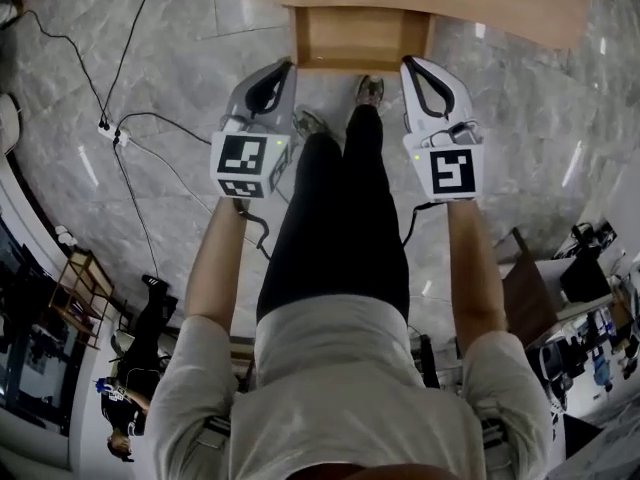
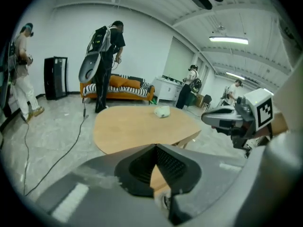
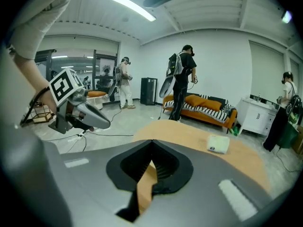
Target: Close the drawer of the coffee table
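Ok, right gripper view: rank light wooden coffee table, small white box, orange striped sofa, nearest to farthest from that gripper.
1. Light wooden coffee table, just past the jaws.
2. Small white box, on the tabletop, right side.
3. Orange striped sofa, at the far wall.

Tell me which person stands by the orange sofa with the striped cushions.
The person in dark clothes carrying a grey backpack, right in front of the sofa; nobody else stands near it.
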The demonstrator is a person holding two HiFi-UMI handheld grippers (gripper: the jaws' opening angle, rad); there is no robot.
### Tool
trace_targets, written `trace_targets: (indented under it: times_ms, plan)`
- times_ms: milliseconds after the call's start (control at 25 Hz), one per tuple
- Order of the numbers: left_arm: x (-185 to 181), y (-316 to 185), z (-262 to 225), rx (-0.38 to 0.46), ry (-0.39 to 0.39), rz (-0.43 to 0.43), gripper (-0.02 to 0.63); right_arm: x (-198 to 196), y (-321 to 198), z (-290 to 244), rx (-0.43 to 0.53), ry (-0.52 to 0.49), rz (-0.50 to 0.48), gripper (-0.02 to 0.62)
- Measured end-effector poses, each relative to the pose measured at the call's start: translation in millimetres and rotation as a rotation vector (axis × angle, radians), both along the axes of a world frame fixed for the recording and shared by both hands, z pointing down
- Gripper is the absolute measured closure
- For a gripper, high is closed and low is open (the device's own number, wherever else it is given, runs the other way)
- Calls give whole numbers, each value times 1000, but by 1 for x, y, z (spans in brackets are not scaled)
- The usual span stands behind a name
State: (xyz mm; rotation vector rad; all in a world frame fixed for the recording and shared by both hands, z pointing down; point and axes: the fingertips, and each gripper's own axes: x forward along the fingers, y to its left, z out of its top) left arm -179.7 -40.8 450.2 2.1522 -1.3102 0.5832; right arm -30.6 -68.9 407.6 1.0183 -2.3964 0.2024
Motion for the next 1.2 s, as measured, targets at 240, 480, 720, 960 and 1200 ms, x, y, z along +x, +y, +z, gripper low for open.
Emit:
trace_targets:
  times_ms: [240,480,720,960,1200]
  plan:
    - [2,9,83,-80,-80,85,586,29,19,83,-85,50,12,589]
    - [3,32,145,-176,-124,133,586,57,37,144,-159,57,61,589]
    - [-7,43,191,-233,-182,186,586,65,49,187,-249,69,92,588]
    - [-10,66,227,-320,-344,329,586,74,57,217,-311,126,7,588]
    - [-36,64,247,-330,-490,443,565,84,66,249,-313,361,-206,441]
